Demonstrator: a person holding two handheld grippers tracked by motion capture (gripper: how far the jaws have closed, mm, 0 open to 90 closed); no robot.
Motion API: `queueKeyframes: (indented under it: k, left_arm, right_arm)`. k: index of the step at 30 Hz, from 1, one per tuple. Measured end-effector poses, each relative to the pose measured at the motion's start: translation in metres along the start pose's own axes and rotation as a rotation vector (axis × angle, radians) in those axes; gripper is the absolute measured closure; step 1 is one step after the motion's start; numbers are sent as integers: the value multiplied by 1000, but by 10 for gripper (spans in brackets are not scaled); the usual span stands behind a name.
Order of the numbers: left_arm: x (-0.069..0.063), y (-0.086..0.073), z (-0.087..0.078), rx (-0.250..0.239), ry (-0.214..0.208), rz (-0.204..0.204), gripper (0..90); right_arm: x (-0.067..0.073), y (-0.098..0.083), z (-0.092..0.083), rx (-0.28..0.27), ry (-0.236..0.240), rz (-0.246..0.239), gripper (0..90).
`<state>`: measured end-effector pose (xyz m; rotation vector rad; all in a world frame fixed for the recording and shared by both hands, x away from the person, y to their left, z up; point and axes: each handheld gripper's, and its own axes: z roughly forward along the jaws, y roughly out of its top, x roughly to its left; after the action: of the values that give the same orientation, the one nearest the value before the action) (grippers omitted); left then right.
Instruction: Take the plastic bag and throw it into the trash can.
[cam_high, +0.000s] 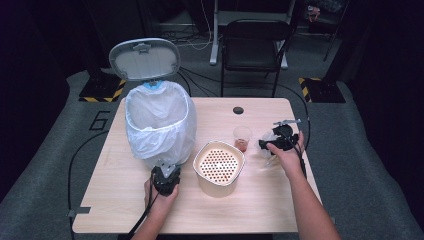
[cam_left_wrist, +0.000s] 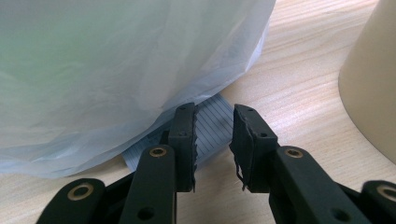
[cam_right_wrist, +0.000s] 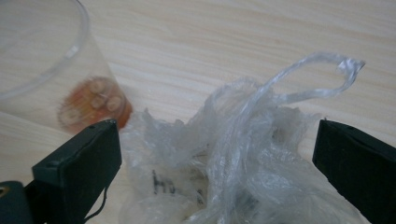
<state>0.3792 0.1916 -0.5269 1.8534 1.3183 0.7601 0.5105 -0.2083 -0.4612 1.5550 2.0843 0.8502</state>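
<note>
A bin lined with a white bag (cam_high: 160, 120) stands at the table's left with its grey lid (cam_high: 144, 59) up. My left gripper (cam_high: 164, 169) sits at the bin's foot, its jaws nearly together with nothing between them (cam_left_wrist: 214, 140). Just past its tips a ribbed pale-blue piece (cam_left_wrist: 212, 119) pokes out from under the bag (cam_left_wrist: 116, 70). My right gripper (cam_high: 269, 145) is open wide at the right. A crumpled clear plastic bag (cam_right_wrist: 233, 154) lies between its jaws (cam_right_wrist: 217, 154), and neither pad touches it. A clear cup (cam_right_wrist: 46, 60) with orange residue stands just left of it.
A cream bucket with a perforated insert (cam_high: 219, 165) stands mid-table between the two hands; its wall (cam_left_wrist: 373, 93) is close on the left gripper's right. The clear cup (cam_high: 242, 137) stands behind it. A black chair (cam_high: 252, 45) is beyond the table's far edge.
</note>
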Motion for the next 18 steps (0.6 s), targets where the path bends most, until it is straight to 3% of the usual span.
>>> queueKeyframes:
  k: [3,7,10,18]
  left_arm:
    - [0,0,0,0,-1,-1,700]
    - [1,0,-1,10,-8,-1,700]
    - [1,0,-1,9,-7,1,700]
    - [1,0,0,2,-5,-1,700]
  right_arm:
    - [0,-4,8,17,-20,-9,21]
    - [-3,-11,17,20,-21,28,58]
    - [-5,-14,21,24,-25,24,60]
    - [-9,-20,28,32,-17,94,105]
